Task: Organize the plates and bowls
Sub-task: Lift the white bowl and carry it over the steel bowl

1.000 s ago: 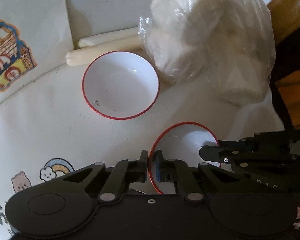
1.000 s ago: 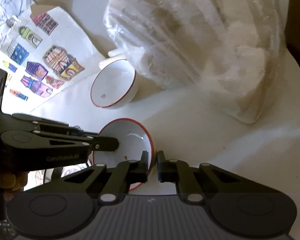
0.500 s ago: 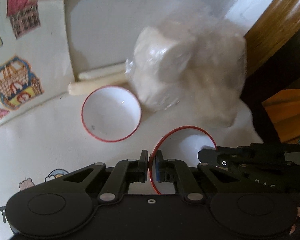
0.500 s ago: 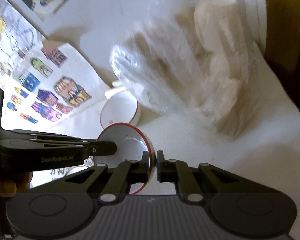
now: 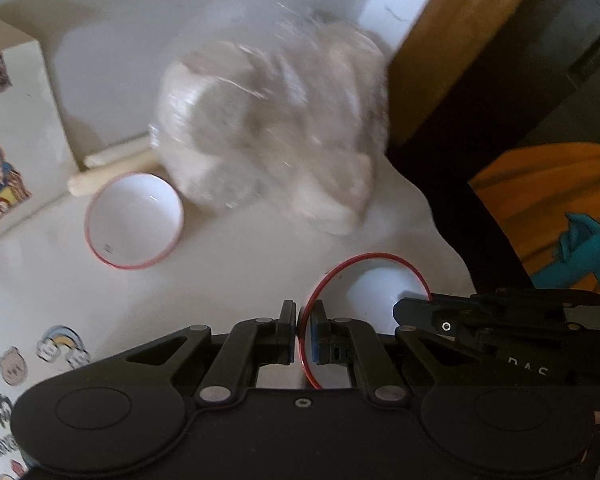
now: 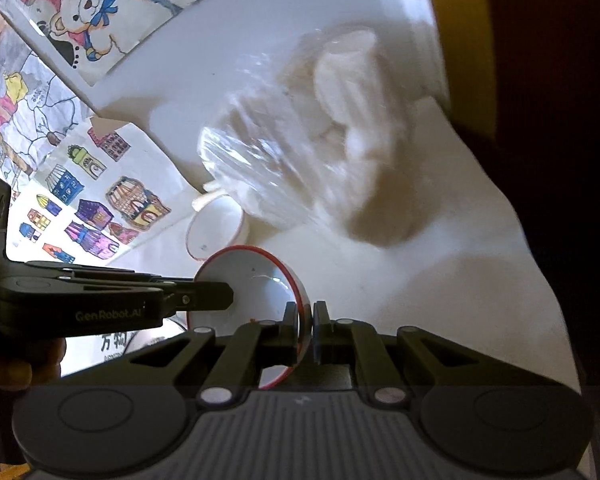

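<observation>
Right now I have both tools clamped on one red-rimmed white bowl (image 5: 374,288). My left gripper (image 5: 299,322) has its jaws pinched tight on the rim at the bowl's nine o'clock edge, and my right gripper (image 6: 305,312) is pinched the same way on the opposite rim, at three o'clock as its own camera sees the bowl (image 6: 256,280). In the left view the right tool reaches in from three o'clock and its black finger lies across the bowl's inner wall. In the right view the left tool does the same from nine o'clock.

A second bowl (image 5: 134,220) of the same kind sits upright on the white tabletop (image 5: 240,264) at about ten o'clock from the held one, well apart from it. Just beside it at two o'clock slumps a clear plastic bag (image 5: 276,120) stuffed with pale, lumpy rolls; it touches or nearly touches that bowl, I cannot tell which. Behind the bowl, at twelve o'clock, lie two cream-coloured sticks (image 5: 112,166) side by side against the wall.

Both bowls are smooth, glossy and round, with thin red lips. The bag is crinkled and shiny, blurred in both views. Coloured drawings of houses (image 6: 100,216) cover a sheet at nine o'clock, and cartoon stickers (image 5: 60,350) mark the tabletop at eight o'clock. An orange cloth (image 5: 540,200) shows past the table edge at three o'clock.
</observation>
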{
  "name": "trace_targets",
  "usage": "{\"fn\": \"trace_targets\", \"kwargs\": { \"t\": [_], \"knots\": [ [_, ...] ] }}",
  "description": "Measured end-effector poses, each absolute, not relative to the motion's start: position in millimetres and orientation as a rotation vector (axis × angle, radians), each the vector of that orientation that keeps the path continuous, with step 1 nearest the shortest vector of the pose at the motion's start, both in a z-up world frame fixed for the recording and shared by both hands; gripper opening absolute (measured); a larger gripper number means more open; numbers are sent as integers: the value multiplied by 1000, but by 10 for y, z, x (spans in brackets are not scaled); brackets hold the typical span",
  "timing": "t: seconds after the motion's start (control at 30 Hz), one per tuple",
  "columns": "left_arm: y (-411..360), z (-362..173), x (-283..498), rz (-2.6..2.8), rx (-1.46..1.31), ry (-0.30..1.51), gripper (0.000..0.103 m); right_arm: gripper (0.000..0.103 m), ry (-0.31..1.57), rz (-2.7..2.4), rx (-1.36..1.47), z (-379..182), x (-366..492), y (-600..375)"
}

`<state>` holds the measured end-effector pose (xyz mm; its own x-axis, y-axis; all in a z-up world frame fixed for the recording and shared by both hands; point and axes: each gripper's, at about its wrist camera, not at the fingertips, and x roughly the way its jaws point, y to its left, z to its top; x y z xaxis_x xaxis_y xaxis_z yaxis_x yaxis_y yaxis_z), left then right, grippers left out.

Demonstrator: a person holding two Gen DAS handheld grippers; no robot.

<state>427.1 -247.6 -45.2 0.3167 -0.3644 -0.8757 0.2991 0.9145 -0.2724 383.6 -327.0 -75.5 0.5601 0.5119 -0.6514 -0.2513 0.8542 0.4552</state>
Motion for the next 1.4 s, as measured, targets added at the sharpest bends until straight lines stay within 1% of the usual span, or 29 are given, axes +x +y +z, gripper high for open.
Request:
{"fn": "trace_targets", "kwargs": {
  "t": [0.47,1.4],
  "knots": [
    [-2712,-740,3961,-477,-51,1256,7,7,941,411,330,-1049,3494,-3507],
    [-2704,-1063,3916,-427,-78,1346,7,8,1029,413,288,-1181,3675,-3397]
  ]
}}
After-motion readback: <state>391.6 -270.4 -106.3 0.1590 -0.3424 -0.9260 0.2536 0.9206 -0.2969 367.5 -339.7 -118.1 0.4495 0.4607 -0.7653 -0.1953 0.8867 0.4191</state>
